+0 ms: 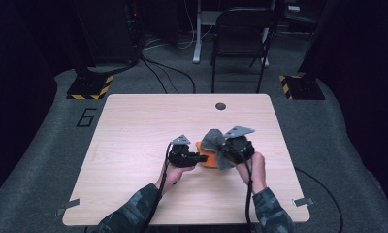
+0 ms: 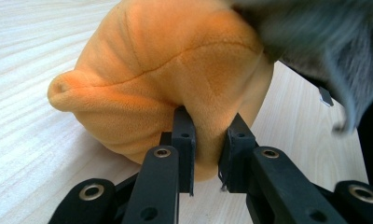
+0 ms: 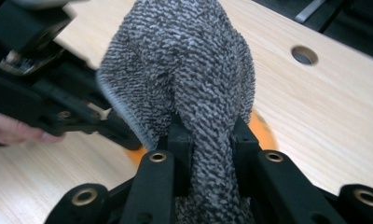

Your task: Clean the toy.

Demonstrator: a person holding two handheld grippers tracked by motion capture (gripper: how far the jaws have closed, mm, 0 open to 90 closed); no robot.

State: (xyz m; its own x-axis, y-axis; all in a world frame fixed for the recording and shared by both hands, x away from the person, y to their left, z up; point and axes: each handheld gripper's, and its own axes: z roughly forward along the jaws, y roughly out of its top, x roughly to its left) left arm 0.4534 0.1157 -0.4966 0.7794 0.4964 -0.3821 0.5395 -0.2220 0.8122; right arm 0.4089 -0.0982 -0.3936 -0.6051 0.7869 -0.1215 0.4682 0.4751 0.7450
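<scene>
A dark room, a folding chair (image 1: 240,29) at twelve o'clock beyond the pale wooden table (image 1: 134,126), and all the action sits just below the table's centre. The left gripper (image 1: 194,158) has its jaws pinched tight on a fold of the orange plush toy (image 2: 166,74), which rests on the wood right at the jaw tips, bulging up toward twelve o'clock in the left gripper view. The right gripper (image 1: 226,150) is clamped on a grey textured cloth (image 3: 184,70), which rises from its jaws and drapes over the toy's three o'clock side (looks like wiping or wrapping). The risk, I'd say: both grips bite only thin folds, so a firm tug on the cloth could drag the plush out of the left jaws, or slip the cloth free.
</scene>
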